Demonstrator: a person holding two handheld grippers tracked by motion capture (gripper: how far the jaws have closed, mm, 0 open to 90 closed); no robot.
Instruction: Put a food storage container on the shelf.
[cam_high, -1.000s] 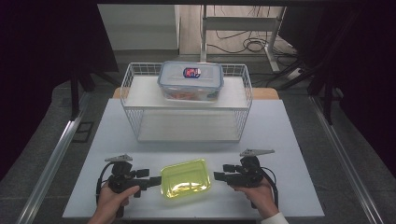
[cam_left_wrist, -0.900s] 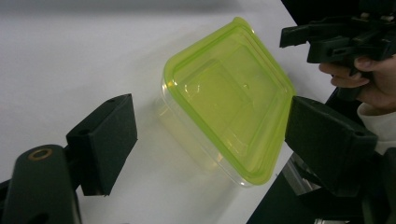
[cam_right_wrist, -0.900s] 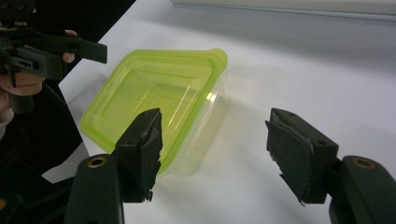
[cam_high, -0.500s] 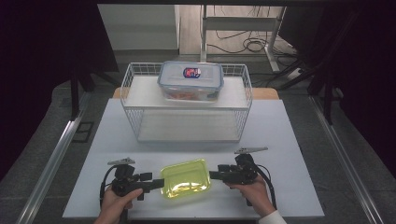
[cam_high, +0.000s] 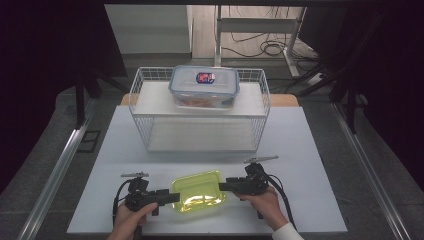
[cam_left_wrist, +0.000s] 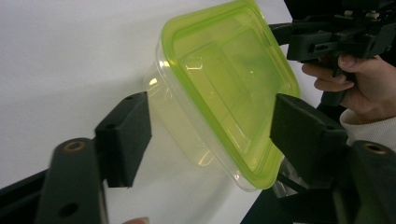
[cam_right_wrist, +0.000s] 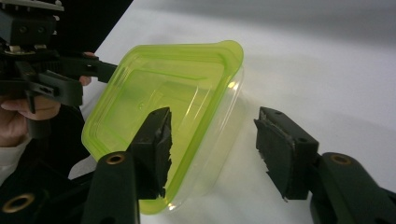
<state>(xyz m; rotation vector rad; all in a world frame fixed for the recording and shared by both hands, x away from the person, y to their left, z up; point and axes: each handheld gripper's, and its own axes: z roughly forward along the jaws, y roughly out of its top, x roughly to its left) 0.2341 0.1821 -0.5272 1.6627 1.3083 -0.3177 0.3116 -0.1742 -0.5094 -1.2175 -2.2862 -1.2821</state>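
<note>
A clear tub with a yellow-green lid (cam_high: 197, 197) lies near the front edge of the white table (cam_high: 310, 150). My left gripper (cam_high: 172, 198) reaches in from its left, and the tub's near end (cam_left_wrist: 219, 88) sits between the two black pads. Those jaws have just been closing, and the left pad (cam_left_wrist: 125, 135) stands close beside the clear wall. My right gripper (cam_high: 224, 186) comes from the other side, jaws also just closing. Its left pad (cam_right_wrist: 156, 147) lies over the lid (cam_right_wrist: 159, 98), while the right pad (cam_right_wrist: 280, 151) is still apart from the tub.
A white wire basket (cam_high: 142, 112) with a shelf stands at the back middle of the table. On the shelf rests a clear box with a blue-rimmed lid (cam_high: 204, 86). Metal rails run along both sides of the table.
Both grippers have drawn inward to the tub's two ends, and their jaws have narrowed around it. The tub has stayed in place.
</note>
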